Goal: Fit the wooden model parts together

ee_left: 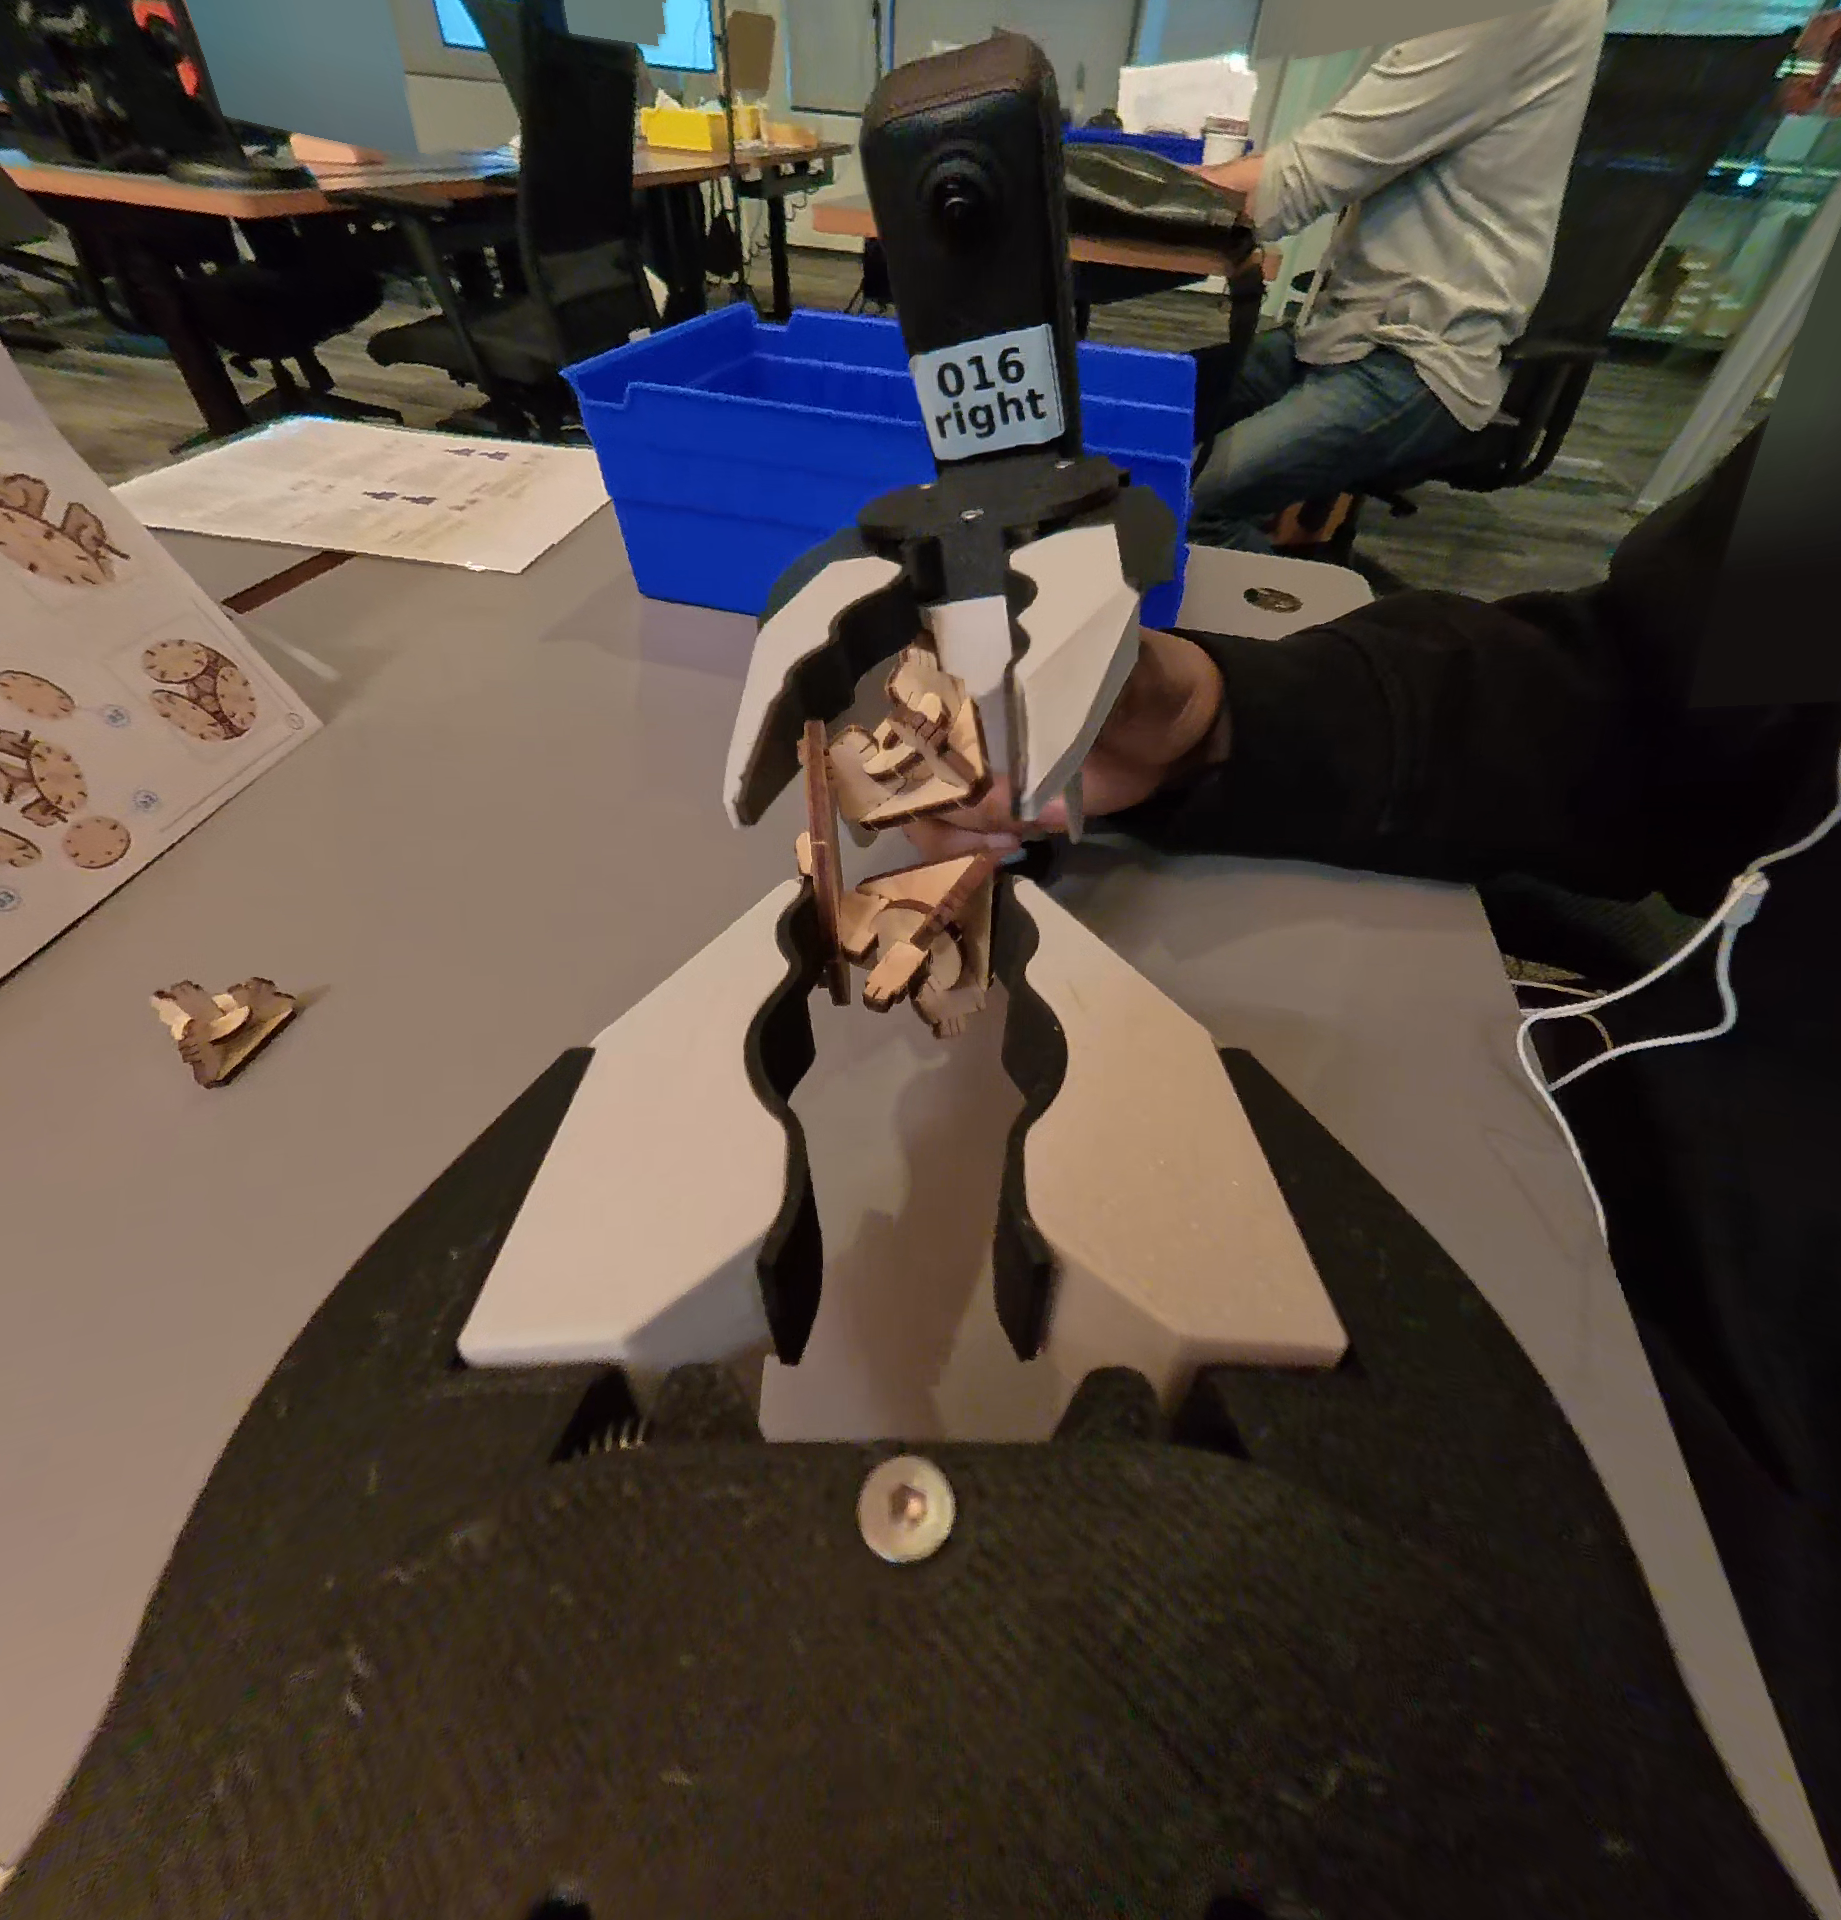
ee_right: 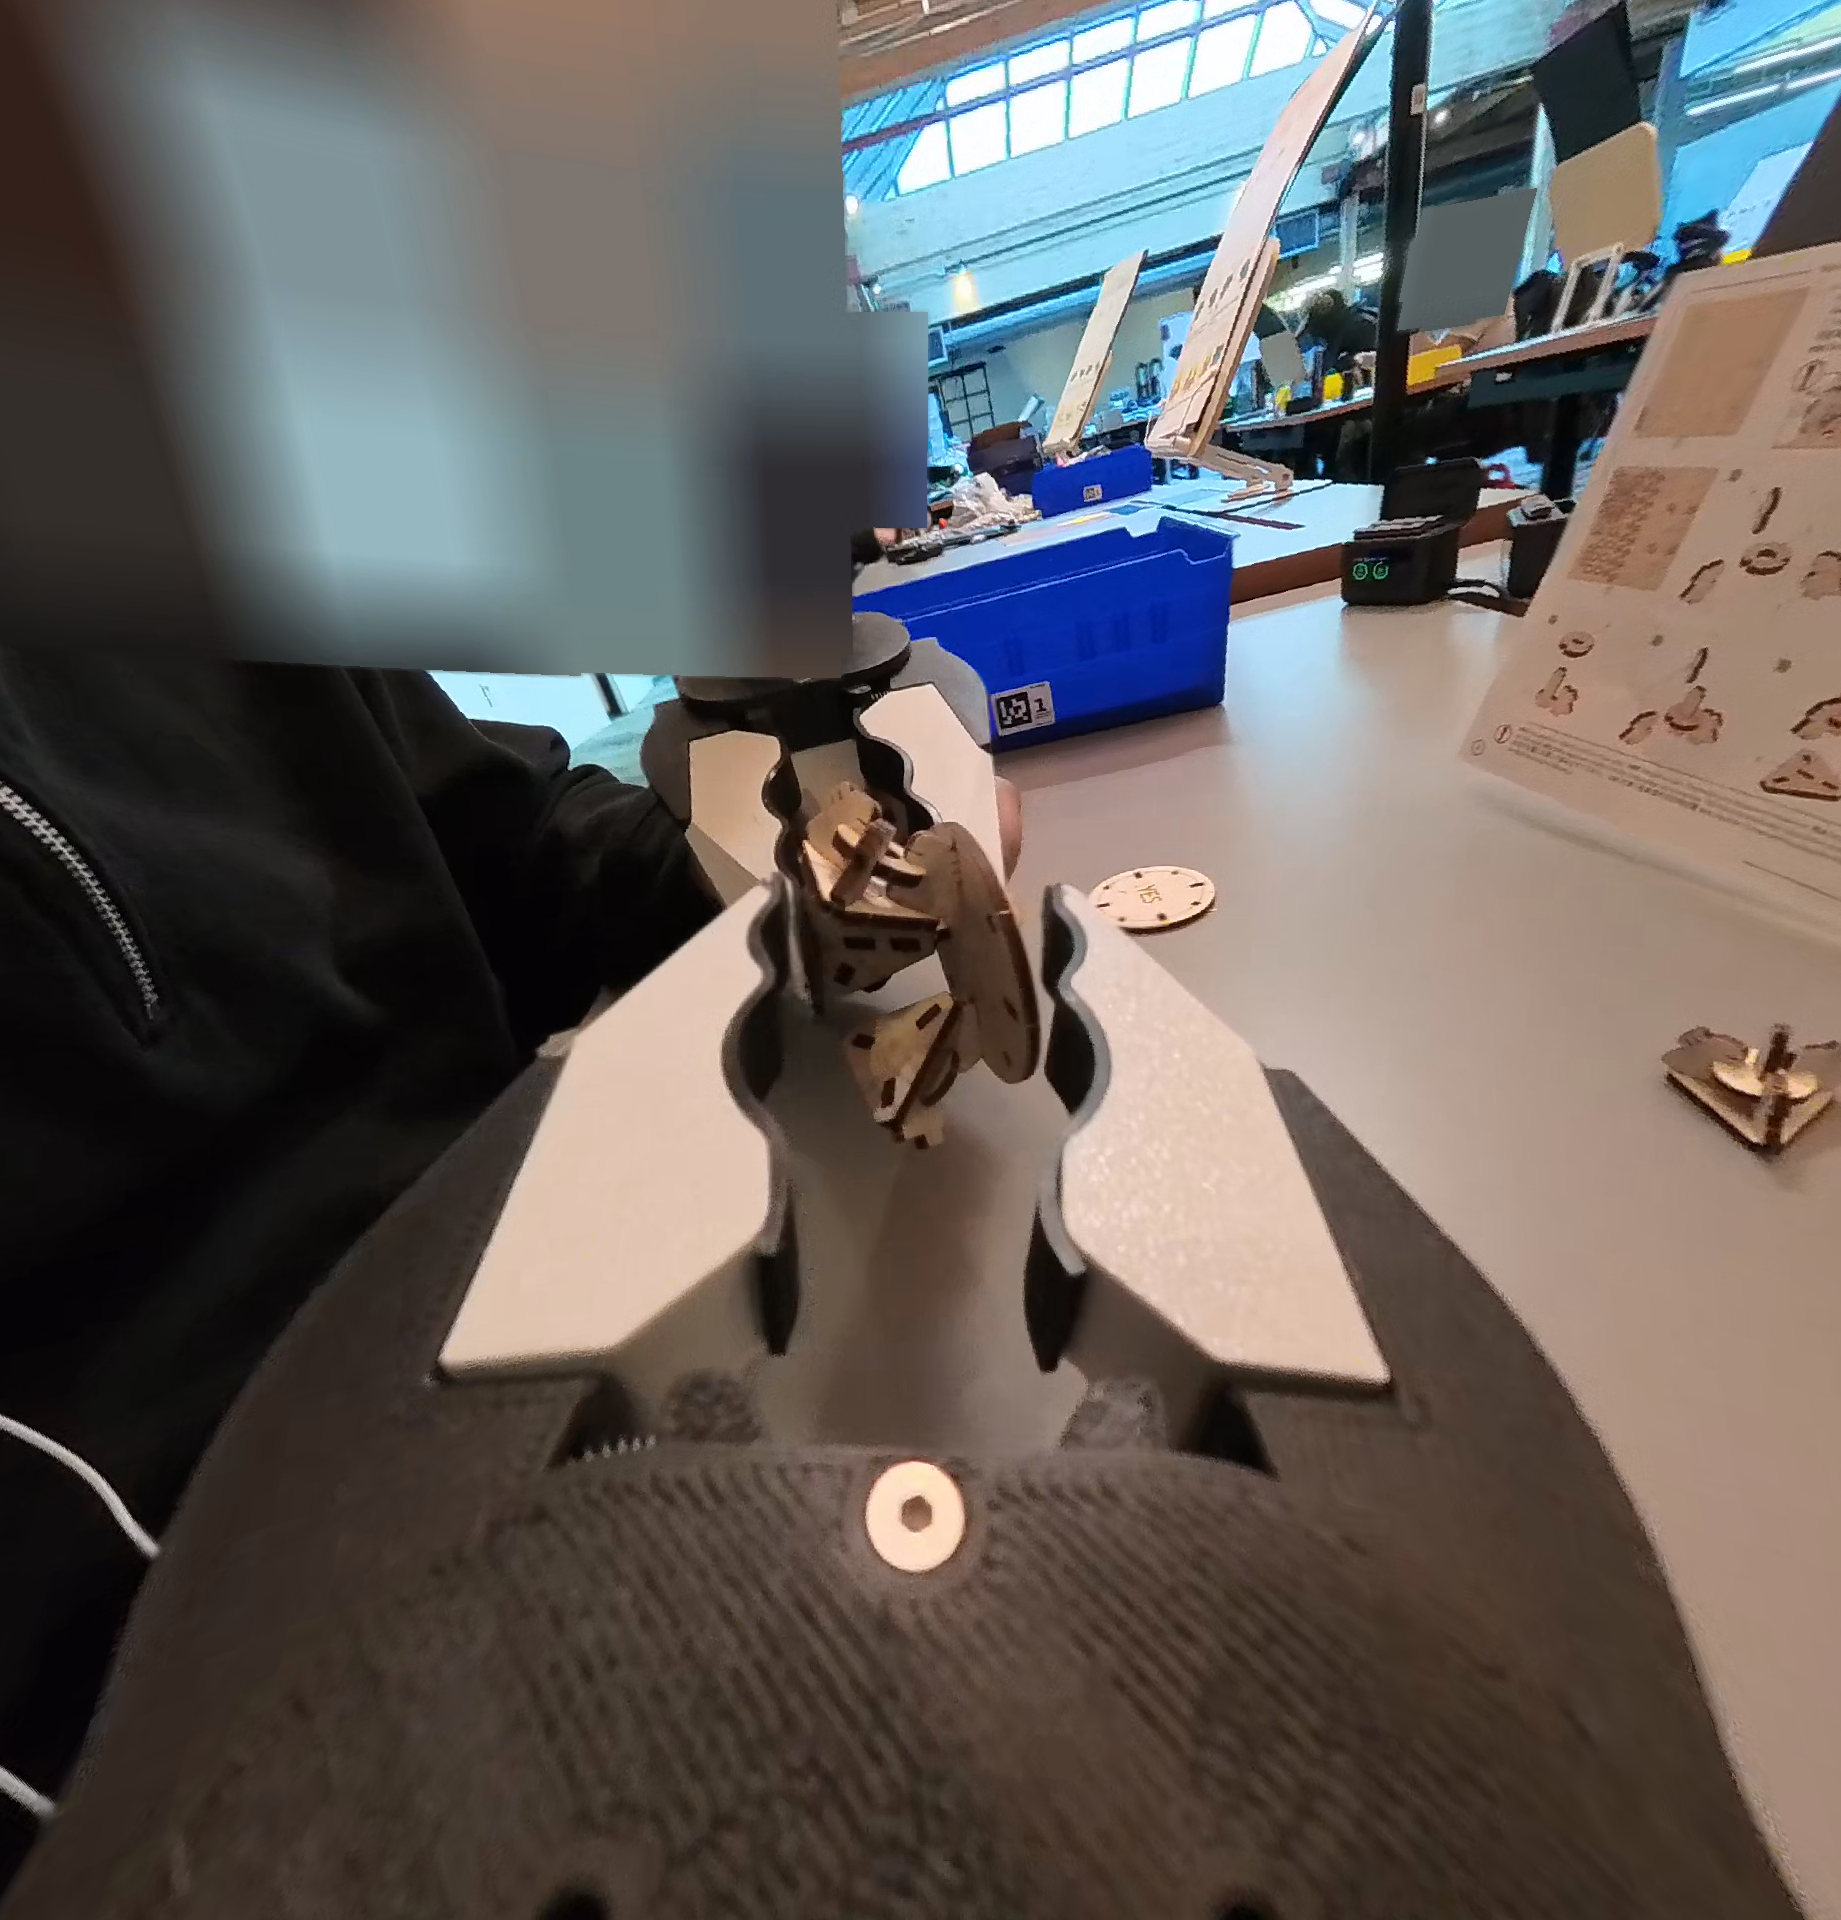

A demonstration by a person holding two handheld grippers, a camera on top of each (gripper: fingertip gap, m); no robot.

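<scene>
Centre of the left wrist view: pinched between the pads of the left gripper (ee_left: 900, 902), a laser-cut wooden assembly (ee_left: 921, 935), clear of the grey table (ee_left: 480, 831). Standing on edge along the picture-left pad, its round disc (ee_left: 820, 831), long edge running up the frame, with two triangular bracket pieces jutting toward picture-right. Coming in from the upper centre and tipped down nose to nose, the right gripper (ee_right: 916, 920), jaws spread around the upper half of the same assembly. In the right wrist view, one pad against a bracket, but what looks like a sliver of daylight between disc and opposite pad, so no real pinch there. Lying loose: a spare triangular bracket (ee_left: 225, 1023) at left, a second wooden disc (ee_right: 1153, 899) beyond the fingertips. Behind, a blue bin (ee_left: 739, 457); far left, an instruction sheet (ee_left: 85, 727).
</scene>
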